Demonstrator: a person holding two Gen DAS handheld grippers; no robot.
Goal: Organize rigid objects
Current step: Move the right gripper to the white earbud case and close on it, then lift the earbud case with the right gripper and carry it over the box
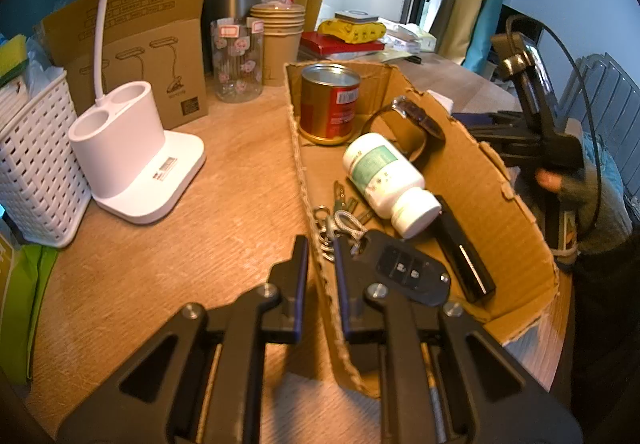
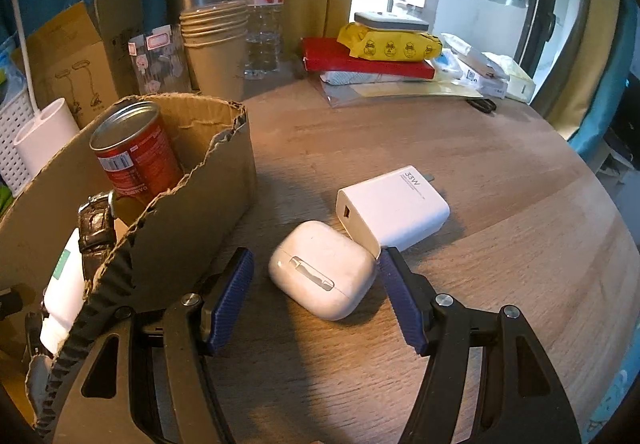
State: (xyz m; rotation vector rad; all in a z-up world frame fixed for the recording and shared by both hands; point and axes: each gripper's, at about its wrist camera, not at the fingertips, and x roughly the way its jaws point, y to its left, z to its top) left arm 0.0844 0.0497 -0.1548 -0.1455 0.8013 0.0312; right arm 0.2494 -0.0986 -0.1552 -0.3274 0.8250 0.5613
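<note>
Only the right wrist view gives us the white earbud case (image 2: 323,271) and the white charger brick (image 2: 394,209), lying touching each other on the wooden table (image 2: 500,244), just right of the cardboard box (image 2: 192,228). Only the left wrist view gives us the box floor: a car key fob (image 1: 408,269) with its key ring (image 1: 332,224) at the near end, a slim black bar (image 1: 464,248) to its right, and a white pill bottle (image 1: 388,184) lying on its side mid-box. A wristwatch (image 1: 416,124) leans on the right wall; a red tin can (image 1: 329,104) stands upright in the far left corner.

The left gripper (image 1: 322,256) is pinched narrow on the box's near-left wall; we think the pads press the cardboard edge, though blur makes contact uncertain. The right gripper (image 2: 316,280) stands wide, its blue pads (image 2: 228,296) either side of the earbud case, not touching it.
</note>
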